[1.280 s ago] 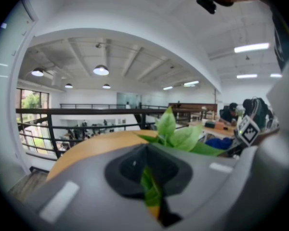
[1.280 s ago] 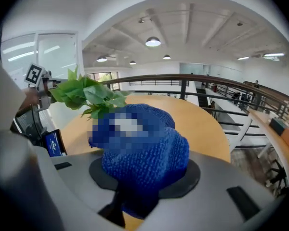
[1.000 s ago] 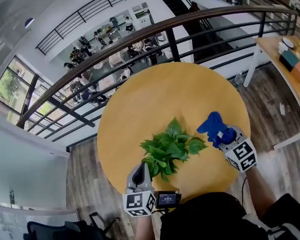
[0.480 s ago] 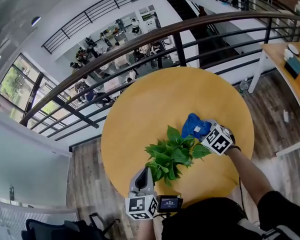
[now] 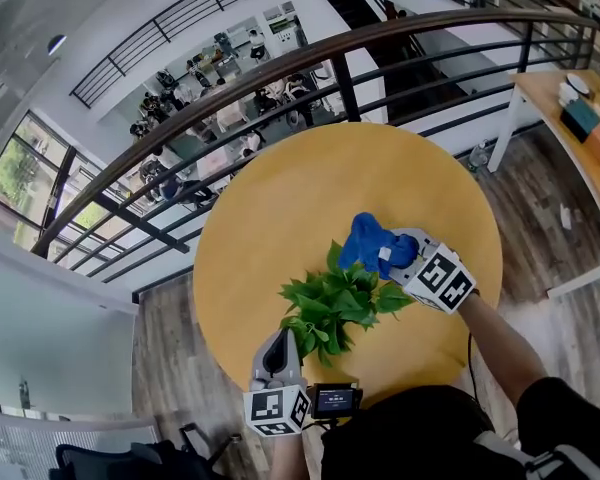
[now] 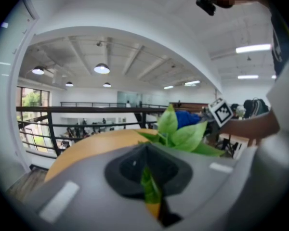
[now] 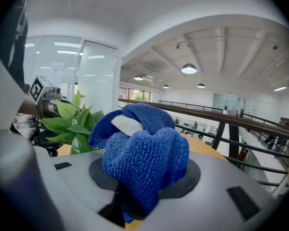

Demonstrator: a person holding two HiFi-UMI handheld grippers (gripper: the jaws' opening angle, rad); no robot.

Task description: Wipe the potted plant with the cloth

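The potted plant [image 5: 332, 303] is parked near the front edge of the round desk [image 5: 280, 188], with the pot itself buried under the foliage and not seen. One leaf [image 6: 148, 189] is pinched between the closed fingers of the left gripper [image 5: 282, 336], so the plant is steadied from the near side. The blue cloth [image 5: 368, 243] is clamped in the fingers of the right gripper [image 5: 395, 256] as a fat bunched wad. It's held right at the far-right edge of the leaves, though whether it's touching them or just off them can't be told from above. For a decent wipe, each leaf should probably be stroked from stem to tip with the soft bulge of the wad, and the hard finger ends kept off the plant. Pressure is best kept light, since the stems look thin and bendy. The pinched leaf shouldn't be tugged or it could get torn. As for materials, the cloth looks like a fluffy looped microfibre, with a white tag [image 7: 126, 125] poking out. The leaves are smooth, a bit glossy and heart-shaped with pointed tips. The desk top is a matte yellow-tan, and the gripper shells look to be moulded in smooth grey plastic with darker pads.
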